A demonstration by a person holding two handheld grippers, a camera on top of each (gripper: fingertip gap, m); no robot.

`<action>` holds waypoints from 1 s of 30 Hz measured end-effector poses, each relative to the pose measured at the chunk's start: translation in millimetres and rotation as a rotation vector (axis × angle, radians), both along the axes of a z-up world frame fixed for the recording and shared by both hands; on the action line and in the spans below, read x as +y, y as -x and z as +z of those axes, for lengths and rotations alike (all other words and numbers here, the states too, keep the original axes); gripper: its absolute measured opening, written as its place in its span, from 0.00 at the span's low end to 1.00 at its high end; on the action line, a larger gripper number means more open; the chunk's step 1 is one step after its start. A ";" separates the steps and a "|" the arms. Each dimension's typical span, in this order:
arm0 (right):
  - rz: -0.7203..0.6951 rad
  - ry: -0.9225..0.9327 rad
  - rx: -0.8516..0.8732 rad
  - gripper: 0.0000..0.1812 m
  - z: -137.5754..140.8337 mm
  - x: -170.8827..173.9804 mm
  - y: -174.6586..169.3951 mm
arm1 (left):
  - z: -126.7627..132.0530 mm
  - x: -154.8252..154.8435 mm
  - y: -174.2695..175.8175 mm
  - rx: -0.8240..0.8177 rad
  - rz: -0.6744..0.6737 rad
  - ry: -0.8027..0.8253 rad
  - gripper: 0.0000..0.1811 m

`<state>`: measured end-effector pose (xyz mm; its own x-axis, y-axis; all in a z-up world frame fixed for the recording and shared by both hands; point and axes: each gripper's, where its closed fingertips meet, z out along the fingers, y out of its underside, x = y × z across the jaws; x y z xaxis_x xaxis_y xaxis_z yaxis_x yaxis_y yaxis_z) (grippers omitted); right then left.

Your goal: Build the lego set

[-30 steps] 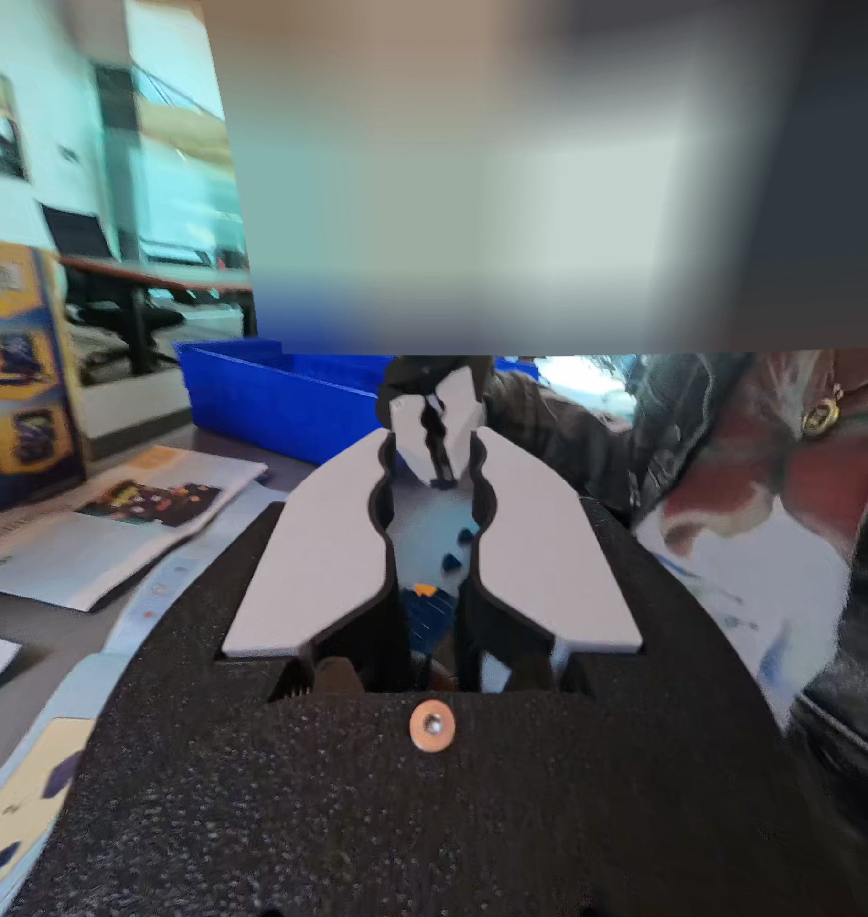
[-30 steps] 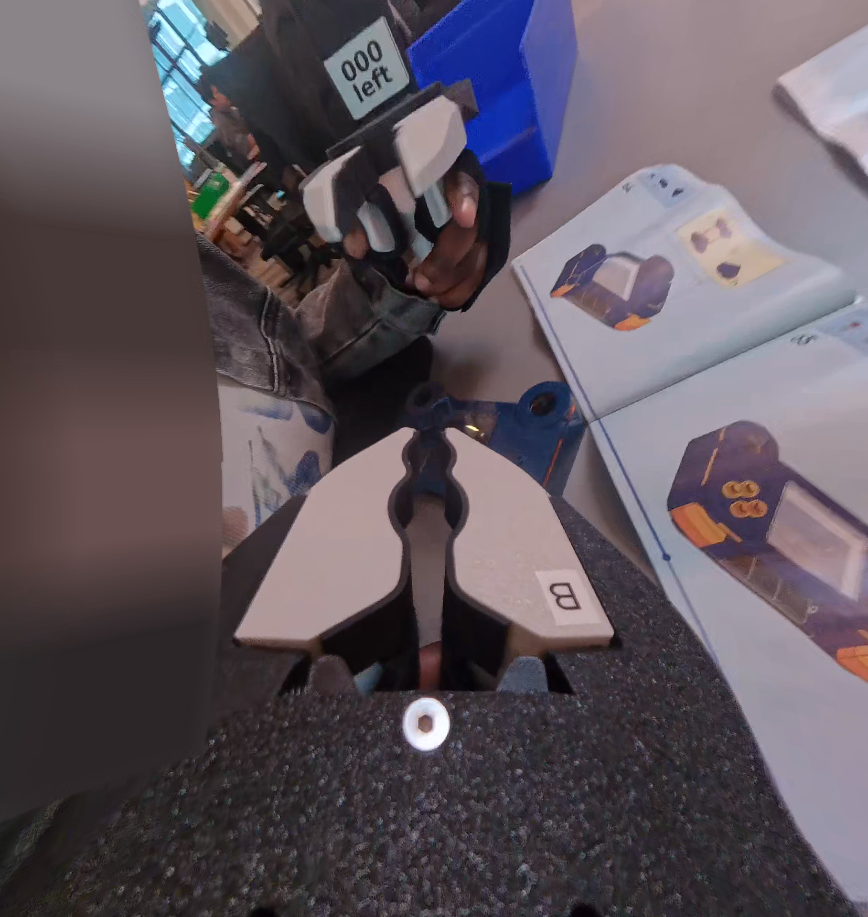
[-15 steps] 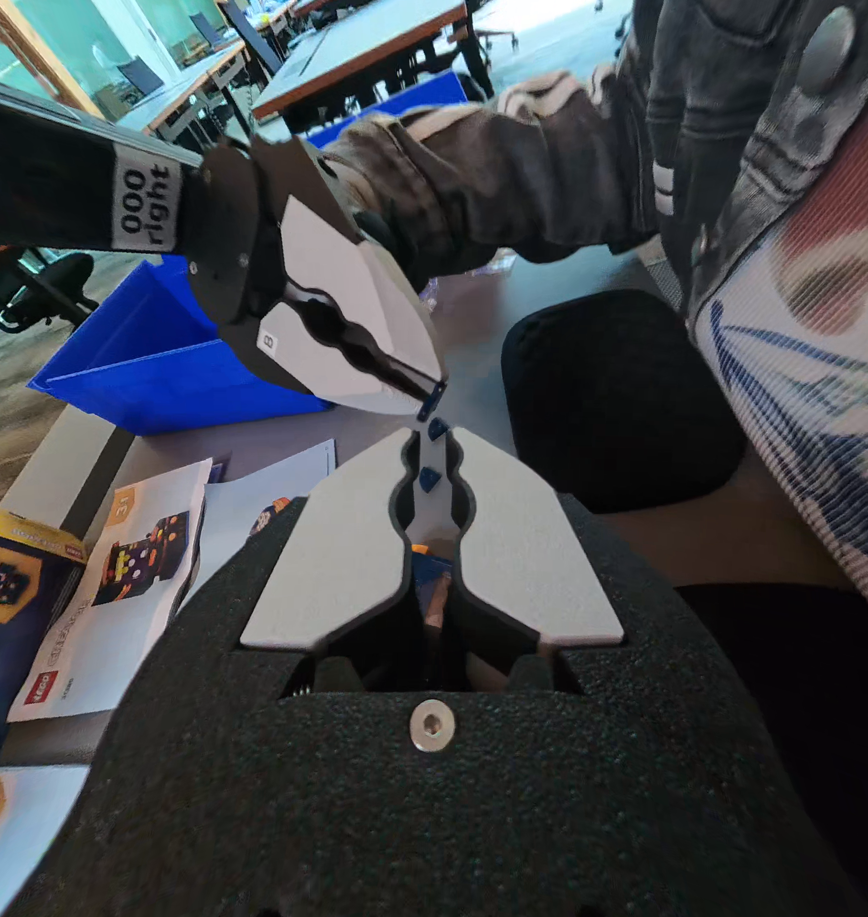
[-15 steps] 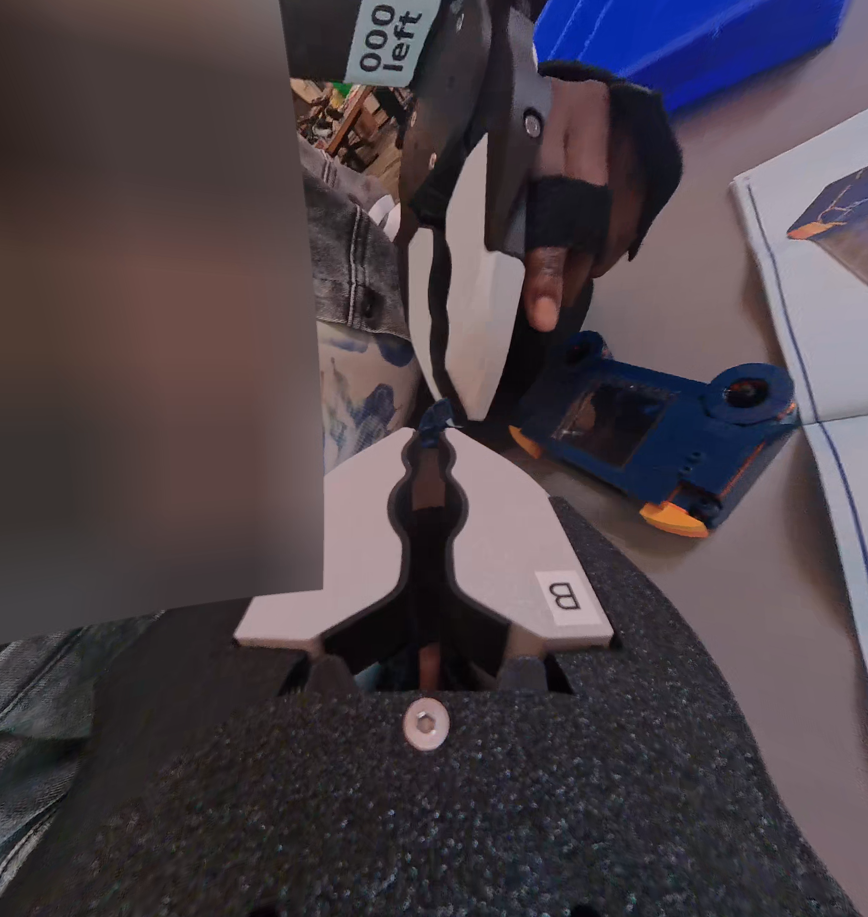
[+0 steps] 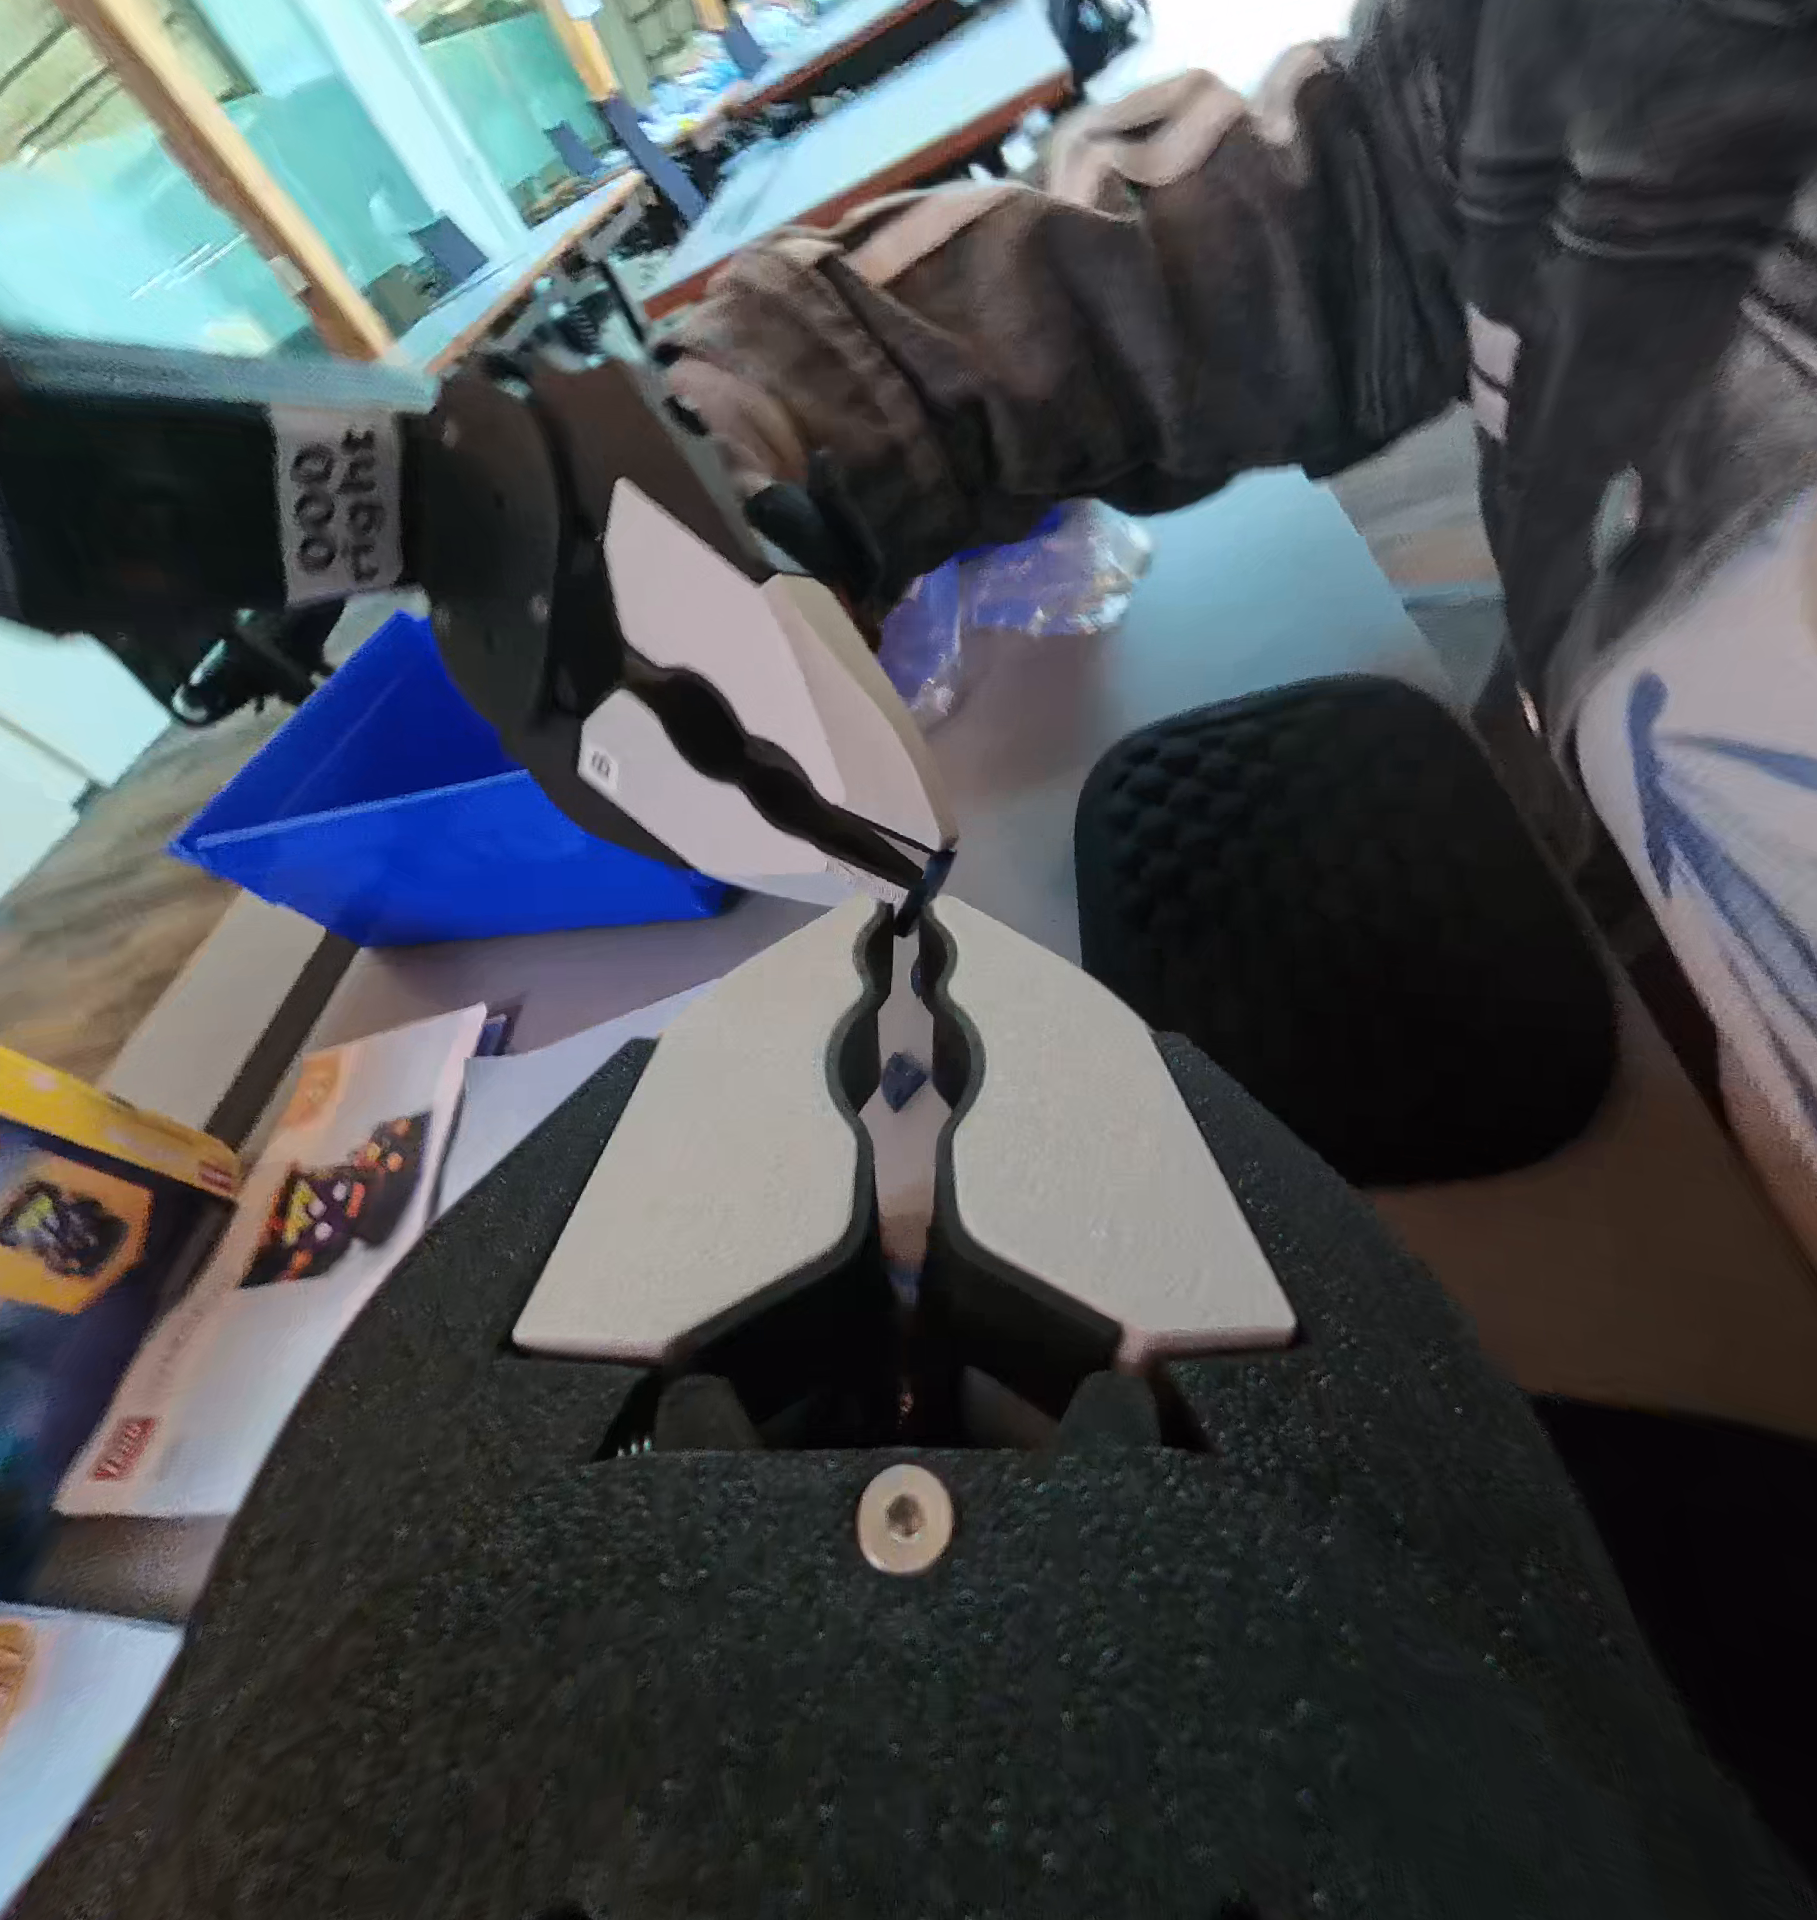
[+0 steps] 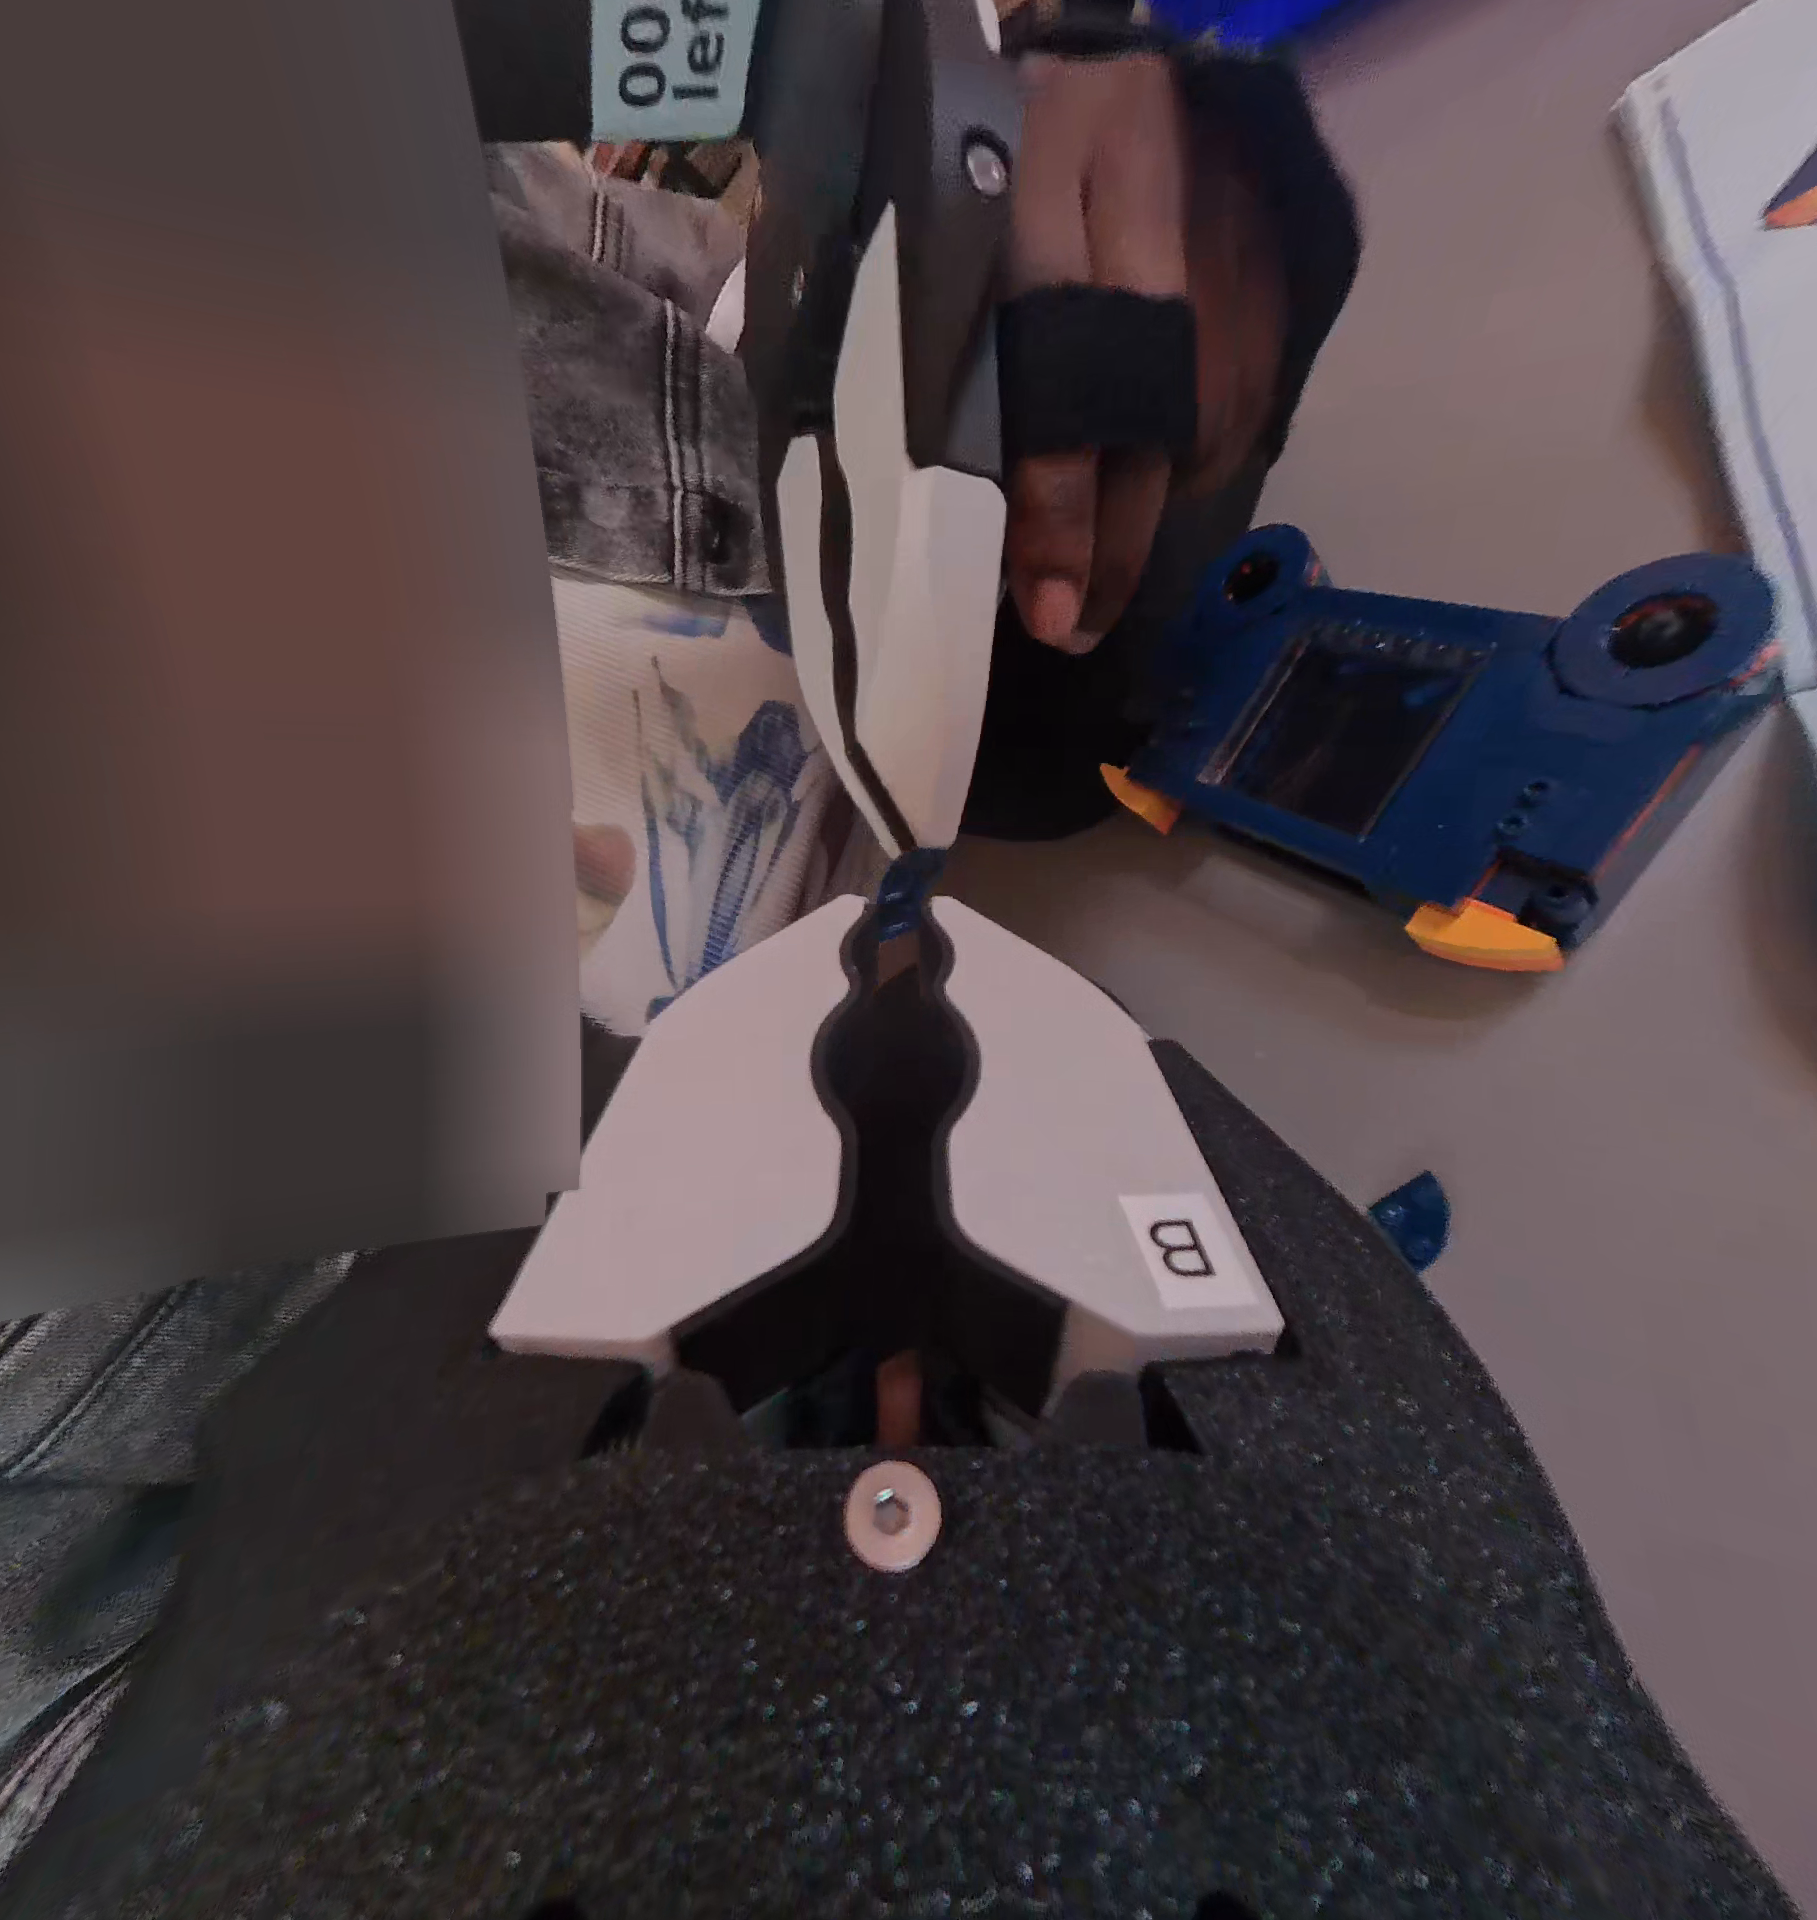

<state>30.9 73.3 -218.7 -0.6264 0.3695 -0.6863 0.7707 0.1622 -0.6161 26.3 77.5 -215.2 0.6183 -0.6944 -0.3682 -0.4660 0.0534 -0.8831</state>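
My left gripper (image 5: 904, 920) and right gripper (image 6: 899, 920) meet tip to tip above the table edge. Both are shut on a small dark blue lego piece (image 6: 906, 891), also in the left wrist view (image 5: 919, 891); I cannot tell whether it is one piece or two joined. The right gripper (image 5: 930, 847) comes in from the upper left in the left wrist view. The left gripper (image 6: 919, 831) hangs down from above in the right wrist view. The dark blue lego model (image 6: 1423, 748) with orange tips lies on the grey table (image 6: 1506, 1091), right of the grippers.
A loose blue piece (image 6: 1408, 1216) lies by my right gripper's body, another (image 5: 902, 1075) under my left fingers. A blue bin (image 5: 416, 842), instruction booklet (image 5: 343, 1143) and lego box (image 5: 31, 1226) are left. A black chair back (image 5: 1330, 914) and the person's torso are close right.
The two grippers have closed the last gap and their tips now meet on the small blue piece. A second ago they were well apart. The model on the table has not moved.
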 end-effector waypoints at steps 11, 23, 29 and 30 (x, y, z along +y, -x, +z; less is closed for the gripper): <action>-0.461 -0.352 0.931 0.11 54.0 38.4 23.8 | 15.1 19.5 28.0 -1.161 0.189 0.515 0.01; -0.245 -0.880 0.998 0.04 10.2 35.9 22.0 | 8.8 27.5 10.8 -1.112 0.161 0.597 0.01; -0.435 -0.807 0.727 0.04 -12.3 66.0 8.4 | -9.0 31.0 17.6 -0.716 0.241 0.514 0.15; -0.468 -0.776 0.627 0.04 -26.3 70.8 4.5 | -20.5 29.2 20.7 -0.568 0.277 0.521 0.17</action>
